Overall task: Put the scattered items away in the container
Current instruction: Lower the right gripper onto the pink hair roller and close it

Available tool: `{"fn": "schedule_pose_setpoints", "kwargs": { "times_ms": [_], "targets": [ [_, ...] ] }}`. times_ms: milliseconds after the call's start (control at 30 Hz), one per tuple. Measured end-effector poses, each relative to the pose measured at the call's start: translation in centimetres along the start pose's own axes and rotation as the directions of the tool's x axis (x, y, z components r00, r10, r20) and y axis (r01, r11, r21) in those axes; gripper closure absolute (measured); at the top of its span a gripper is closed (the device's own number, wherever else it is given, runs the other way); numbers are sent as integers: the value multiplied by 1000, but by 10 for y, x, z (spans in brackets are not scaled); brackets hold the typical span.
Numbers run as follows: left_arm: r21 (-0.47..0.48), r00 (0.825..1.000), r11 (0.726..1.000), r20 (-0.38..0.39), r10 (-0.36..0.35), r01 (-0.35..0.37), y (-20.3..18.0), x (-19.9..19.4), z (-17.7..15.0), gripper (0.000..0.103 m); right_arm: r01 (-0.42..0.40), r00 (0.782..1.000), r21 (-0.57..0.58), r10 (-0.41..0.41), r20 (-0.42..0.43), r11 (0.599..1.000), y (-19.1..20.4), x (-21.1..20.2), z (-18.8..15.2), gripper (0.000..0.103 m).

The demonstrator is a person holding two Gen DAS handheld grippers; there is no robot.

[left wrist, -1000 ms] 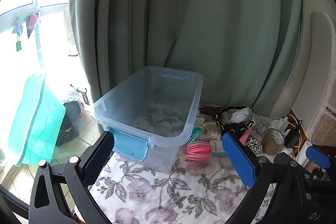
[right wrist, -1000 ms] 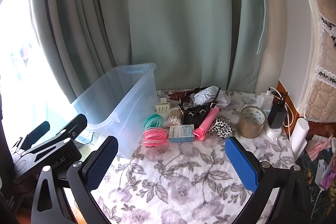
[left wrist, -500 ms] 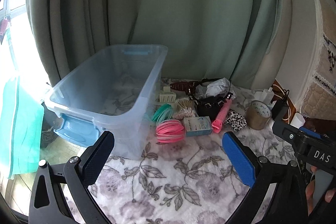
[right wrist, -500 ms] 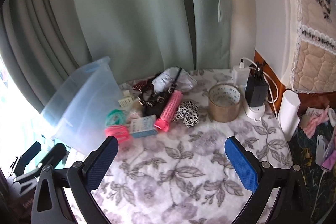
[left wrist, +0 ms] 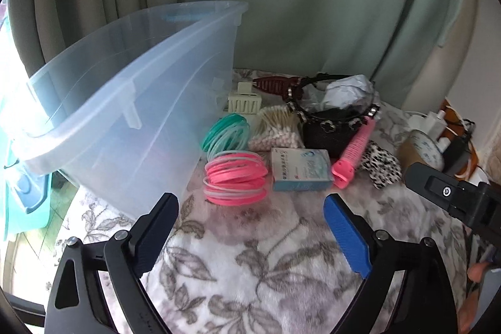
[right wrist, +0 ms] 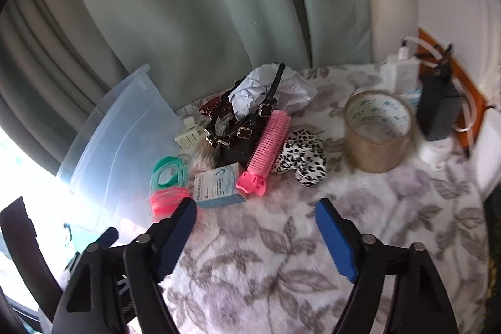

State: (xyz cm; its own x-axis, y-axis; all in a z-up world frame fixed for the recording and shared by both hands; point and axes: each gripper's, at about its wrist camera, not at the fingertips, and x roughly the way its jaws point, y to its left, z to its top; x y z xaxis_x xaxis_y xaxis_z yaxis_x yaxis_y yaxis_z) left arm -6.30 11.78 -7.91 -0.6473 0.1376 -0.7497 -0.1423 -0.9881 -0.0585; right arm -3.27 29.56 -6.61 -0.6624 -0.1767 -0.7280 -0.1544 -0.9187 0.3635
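Note:
A clear plastic bin (left wrist: 131, 127) (right wrist: 125, 146) stands at the left on a floral cloth. Beside it lie pink bands (left wrist: 235, 179) (right wrist: 166, 197), teal bands (left wrist: 225, 135) (right wrist: 170, 174), a small blue-white box (left wrist: 300, 172) (right wrist: 219, 185), a pink hair roller (left wrist: 353, 151) (right wrist: 266, 146), a leopard scrunchie (left wrist: 382, 163) (right wrist: 302, 160), cotton swabs (left wrist: 275, 127), a black purse (left wrist: 332, 127) (right wrist: 241, 143) and crumpled paper (left wrist: 347, 89) (right wrist: 266, 86). My left gripper (left wrist: 250, 235) hovers before the pink bands, jaws closing, nothing between them. My right gripper (right wrist: 255, 238) hovers before the box and roller, jaws closing, empty.
A tape roll (right wrist: 377, 130) (left wrist: 421, 147) stands at the right, with chargers and cables (right wrist: 438, 111) behind it by the wall. A green curtain (left wrist: 313, 5) hangs behind. A cream hair clip (left wrist: 244, 102) and a dark red claw clip (left wrist: 272, 82) lie near the bin. The cloth's front is bare.
Both grippers came down and forward toward the pile, which now looks larger. The left view swung right, away from the bin. Both pairs of jaws have narrowed a little.

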Motion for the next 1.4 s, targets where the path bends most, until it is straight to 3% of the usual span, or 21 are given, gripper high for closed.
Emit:
{"fn": "schedule_pose_setpoints", "kwargs": {
  "times_ms": [200, 500, 700, 967, 1267, 1400],
  "targets": [
    [-62, 998, 996, -13, 60, -61, 1, 36, 2, 9, -63, 996, 35, 65, -66, 997, -7, 40, 11, 45],
    [-114, 995, 990, -52, 79, -85, 11, 67, -1, 9, -57, 989, 55, 64, -131, 997, -10, 91, 20, 48],
    [-135, 994, 985, -29, 106, -109, 13, 70, -2, 9, -30, 989, 59, 38, -144, 998, -8, 113, 18, 48],
    [-145, 995, 985, -39, 93, -98, 11, 70, -1, 12, -15, 990, 75, 25, -140, 997, -11, 117, 9, 60],
    [-19, 987, 987, -2, 163, -163, -13, 66, -3, 13, -17, 991, 85, 28, -129, 996, -11, 111, -3, 68],
    [-38, 978, 977, 18, 209, -209, -6, 72, 1, 13, -17, 991, 77, 27, -128, 997, -10, 112, -8, 69]
  ]
}}
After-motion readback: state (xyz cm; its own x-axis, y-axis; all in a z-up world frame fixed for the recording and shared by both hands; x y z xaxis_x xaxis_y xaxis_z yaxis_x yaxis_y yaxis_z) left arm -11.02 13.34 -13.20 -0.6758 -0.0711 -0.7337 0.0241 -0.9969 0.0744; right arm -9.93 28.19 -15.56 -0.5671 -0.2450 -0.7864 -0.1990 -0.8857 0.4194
